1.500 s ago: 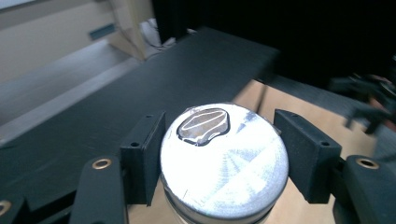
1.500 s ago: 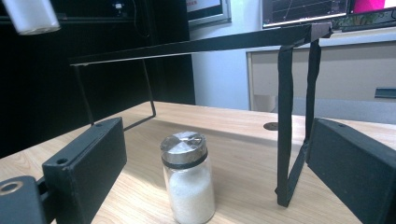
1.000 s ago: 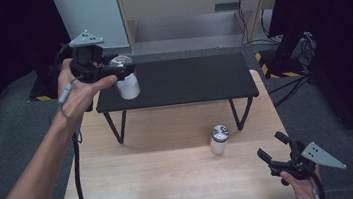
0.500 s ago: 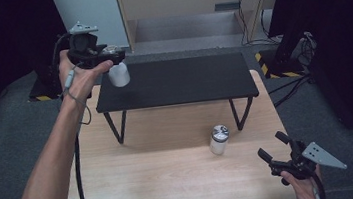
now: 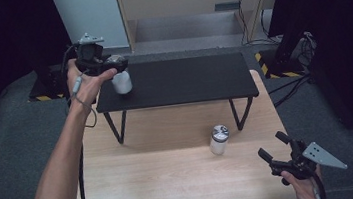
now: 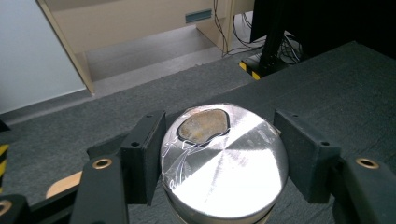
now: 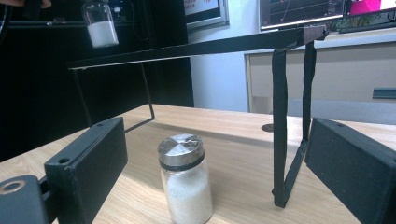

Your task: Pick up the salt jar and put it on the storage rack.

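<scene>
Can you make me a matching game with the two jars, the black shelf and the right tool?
1 jar in left tool
2 other jar
3 black shelf
4 right tool

a stands on the wooden table
b open, holding nothing
c held over the shelf's left end
d stands on thin legs on the table

Pairs: 1c, 2a, 3d, 4b
</scene>
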The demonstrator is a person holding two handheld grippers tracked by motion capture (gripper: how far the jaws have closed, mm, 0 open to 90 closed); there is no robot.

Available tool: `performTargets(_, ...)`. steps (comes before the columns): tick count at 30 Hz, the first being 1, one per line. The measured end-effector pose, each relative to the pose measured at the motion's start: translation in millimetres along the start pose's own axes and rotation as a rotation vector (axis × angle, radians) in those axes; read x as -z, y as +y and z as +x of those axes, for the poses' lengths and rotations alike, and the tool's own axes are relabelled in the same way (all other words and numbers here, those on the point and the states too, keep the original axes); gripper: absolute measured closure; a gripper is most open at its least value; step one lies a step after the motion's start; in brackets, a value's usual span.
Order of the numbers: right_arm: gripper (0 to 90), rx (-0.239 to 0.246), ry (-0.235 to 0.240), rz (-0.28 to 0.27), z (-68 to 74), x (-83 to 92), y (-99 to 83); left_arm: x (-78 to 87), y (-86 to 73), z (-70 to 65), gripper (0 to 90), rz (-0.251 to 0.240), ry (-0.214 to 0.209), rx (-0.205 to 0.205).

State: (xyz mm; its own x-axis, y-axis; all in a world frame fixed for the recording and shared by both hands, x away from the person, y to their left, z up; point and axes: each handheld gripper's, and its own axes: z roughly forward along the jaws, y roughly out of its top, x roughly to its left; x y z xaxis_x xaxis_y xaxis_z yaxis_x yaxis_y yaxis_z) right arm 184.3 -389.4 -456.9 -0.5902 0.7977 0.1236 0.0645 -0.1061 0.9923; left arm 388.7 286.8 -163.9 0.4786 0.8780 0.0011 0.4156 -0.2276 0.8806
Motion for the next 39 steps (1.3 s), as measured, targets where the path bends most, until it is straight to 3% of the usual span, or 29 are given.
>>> performTargets(16,5.9,0.0,0.0,0.0,1.1,0.0,0.0,-10.7,-12.7,6.2,34.8,0.007,-0.019,0.023)
performTargets(17,5.9,0.002,0.001,0.0,1.1,0.0,0.2,-10.2,-14.6,5.0,34.2,-0.005,-0.012,0.03)
performTargets(20,5.9,0.002,0.002,0.0,1.4,-0.1,0.3,-7.0,-18.4,8.6,16.9,-0.048,-0.036,0.098)
performTargets(22,5.9,0.002,0.002,-0.003,1.8,0.0,0.3,-1.7,-17.5,6.3,10.0,-0.076,-0.028,0.09)
performTargets(28,5.8,0.002,0.001,-0.005,2.3,0.2,0.4,20.0,-12.1,4.9,6.9,-0.165,-0.026,0.102)
performTargets(33,5.9,0.006,0.004,-0.004,2.9,-0.1,0.6,36.8,-21.4,8.2,6.9,-0.277,-0.089,0.103)
performTargets(39,5.9,0.007,0.003,-0.008,4.0,0.1,0.8,49.2,-32.0,17.7,6.9,-0.337,-0.187,0.049)
